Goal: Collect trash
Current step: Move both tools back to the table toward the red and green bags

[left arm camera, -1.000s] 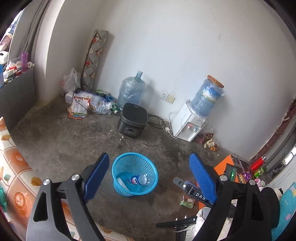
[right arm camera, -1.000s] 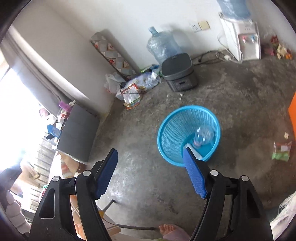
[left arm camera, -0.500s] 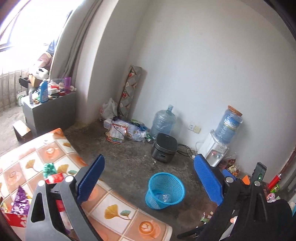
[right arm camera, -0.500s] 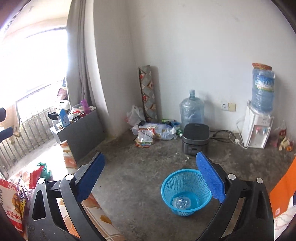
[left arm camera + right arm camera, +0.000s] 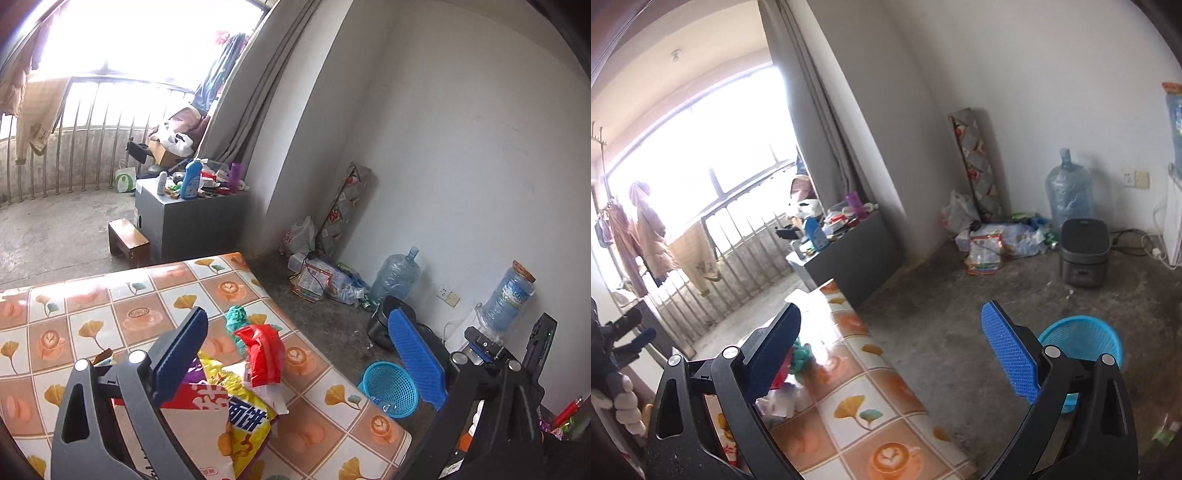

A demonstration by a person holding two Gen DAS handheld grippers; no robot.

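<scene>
- Both pairs of blue-padded fingers stand spread wide with nothing between them: the left gripper (image 5: 299, 354) hangs over the trash on the table, the right gripper (image 5: 894, 354) over the table's near edge and the floor.
- Trash lies in one pile on the tiled-pattern table (image 5: 110, 295): a red wrapper (image 5: 263, 354) on top, a teal crumpled piece (image 5: 236, 317) just behind it, and a yellow snack bag (image 5: 236, 417) in front; the pile's lower part is hidden behind the left gripper's frame.
- Printing on the yellow snack bag is Chinese, in white-on-blue and red characters, partly cut off by folds.
- From the right wrist, the pile is mostly hidden behind that gripper's left finger and washed out by glare.
- One blue basket (image 5: 391, 387) stands on the floor beside the table; a clear bottle shows dimly in its bottom, and the gripper's finger cuts off its right side.
- Two big water jugs show: one on the floor (image 5: 397, 275), one on the dispenser (image 5: 508, 299), its label too small to read.
- One black cooker (image 5: 1084, 251) sits near the wall.
</scene>
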